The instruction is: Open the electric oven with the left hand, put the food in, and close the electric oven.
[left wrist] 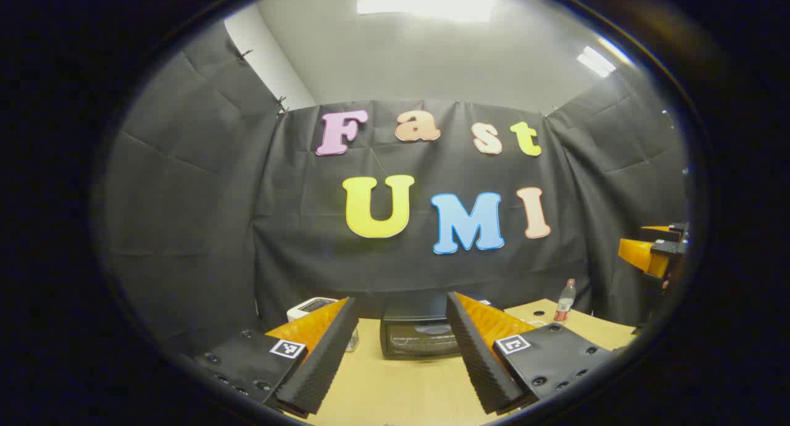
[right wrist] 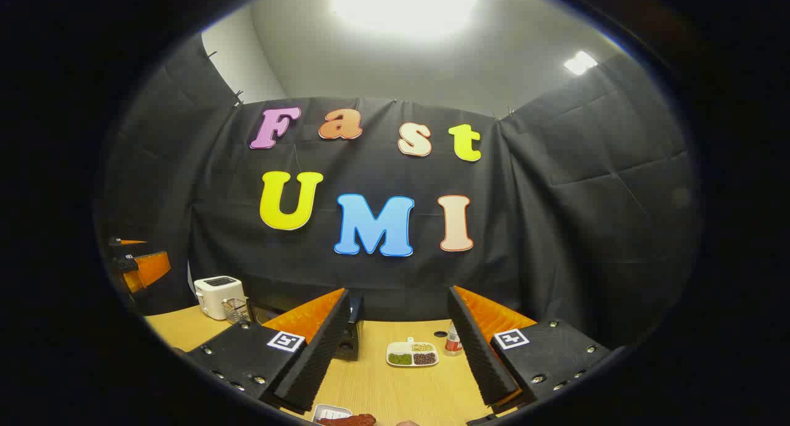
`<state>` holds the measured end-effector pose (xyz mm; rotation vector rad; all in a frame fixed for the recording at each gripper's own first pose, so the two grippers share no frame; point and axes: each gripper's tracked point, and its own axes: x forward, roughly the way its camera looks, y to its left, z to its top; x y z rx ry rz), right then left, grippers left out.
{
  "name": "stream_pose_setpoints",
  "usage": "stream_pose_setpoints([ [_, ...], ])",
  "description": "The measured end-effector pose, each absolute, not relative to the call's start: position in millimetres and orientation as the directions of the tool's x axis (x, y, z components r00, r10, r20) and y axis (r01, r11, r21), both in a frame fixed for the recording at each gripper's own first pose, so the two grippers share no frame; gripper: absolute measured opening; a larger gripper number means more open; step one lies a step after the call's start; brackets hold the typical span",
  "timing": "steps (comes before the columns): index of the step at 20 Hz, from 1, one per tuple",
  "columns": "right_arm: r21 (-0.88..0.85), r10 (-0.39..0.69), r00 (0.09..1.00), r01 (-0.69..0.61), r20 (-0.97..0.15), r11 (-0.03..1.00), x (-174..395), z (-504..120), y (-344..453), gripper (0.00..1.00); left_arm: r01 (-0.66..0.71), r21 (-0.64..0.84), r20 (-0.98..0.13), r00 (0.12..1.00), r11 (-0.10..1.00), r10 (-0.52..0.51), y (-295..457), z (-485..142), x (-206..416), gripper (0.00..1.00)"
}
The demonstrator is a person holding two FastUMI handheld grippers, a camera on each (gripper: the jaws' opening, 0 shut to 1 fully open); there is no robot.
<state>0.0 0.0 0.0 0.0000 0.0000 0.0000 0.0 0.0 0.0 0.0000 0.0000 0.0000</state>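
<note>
Left gripper [left wrist: 395,352]: jaws wide apart, holding nothing. Electric oven [left wrist: 419,336] dead ahead at 12 o'clock on the worktop [left wrist: 395,395], door closed. Right gripper [right wrist: 398,352]: jaws wide apart, nothing between them; food [right wrist: 347,420] on a tray at 6 o'clock.

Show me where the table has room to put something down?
Bare wood lies before the oven, and between the divided dish and the food tray. It's crowded around the toaster and glass, and by the bottle.

No legible text apart from square black-and-white coded tags [left wrist: 287,348] on the gripper bodies
</note>
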Motion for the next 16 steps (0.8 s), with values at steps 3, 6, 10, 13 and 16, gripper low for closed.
stream_pose_setpoints([
  [3, -0.003, 0.004, 1.000, -0.004, 0.005, 1.000, 1, 2, -2, 0.96, -0.002, 0.006, 0.005, 1.000, 1.000, 0.002, -3, 1, 1, 0.96],
  [6, -0.002, 0.009, 1.000, -0.009, 0.007, 1.000, 1, 3, -4, 0.96, -0.015, 0.000, 0.014, 1.000, 1.000, 0.015, -4, 5, 0, 1.00],
  [10, -0.005, 0.018, 1.000, -0.018, 0.006, 1.000, -1, 2, -8, 0.96, -0.022, -0.006, 0.015, 1.000, 1.000, 0.022, -8, 5, -4, 1.00],
  [13, 0.000, 0.023, 1.000, -0.023, 0.008, 1.000, -2, 1, -11, 0.96, -0.022, 0.001, 0.020, 1.000, 1.000, 0.022, -13, 5, -8, 1.00],
  [16, 0.003, 0.033, 0.999, -0.033, 0.001, 0.999, -3, -3, -16, 0.95, -0.024, -0.016, 0.014, 1.000, 1.000, 0.025, -19, 3, -9, 0.96],
])
